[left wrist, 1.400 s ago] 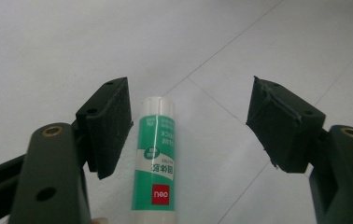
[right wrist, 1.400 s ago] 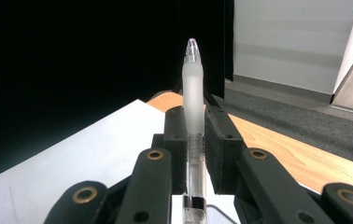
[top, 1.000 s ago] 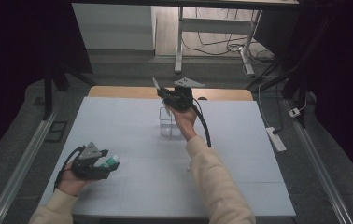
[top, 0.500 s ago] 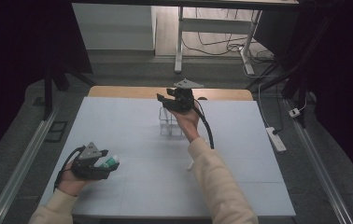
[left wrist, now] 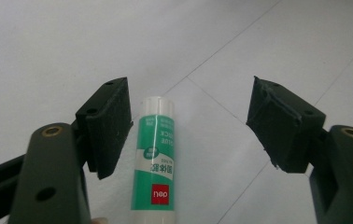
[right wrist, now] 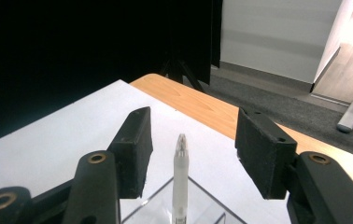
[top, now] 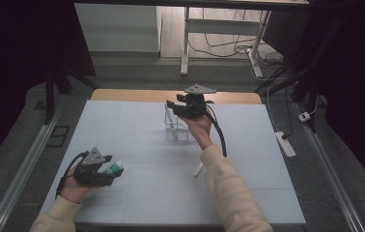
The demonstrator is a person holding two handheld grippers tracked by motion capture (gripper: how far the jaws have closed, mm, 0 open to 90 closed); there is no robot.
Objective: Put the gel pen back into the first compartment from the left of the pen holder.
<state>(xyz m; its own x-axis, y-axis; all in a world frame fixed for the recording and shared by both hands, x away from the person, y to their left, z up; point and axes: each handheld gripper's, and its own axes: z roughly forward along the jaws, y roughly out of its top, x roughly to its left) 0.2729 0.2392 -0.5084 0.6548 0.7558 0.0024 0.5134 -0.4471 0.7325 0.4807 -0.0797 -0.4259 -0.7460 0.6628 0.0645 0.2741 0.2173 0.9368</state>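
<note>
Upright, slim frosted pen (right wrist: pixel 180 179) (clear square holder (right wrist: pixel 198 205)).

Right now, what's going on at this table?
A person works two handheld tongs over a white table. The right tongs have just been opening above a clear holder near the far side; a white pen stands upright in it, between the jaws but untouched. The left tongs rest low at the near left, jaws open around a green glue stick, which lies against one pad only.
</note>
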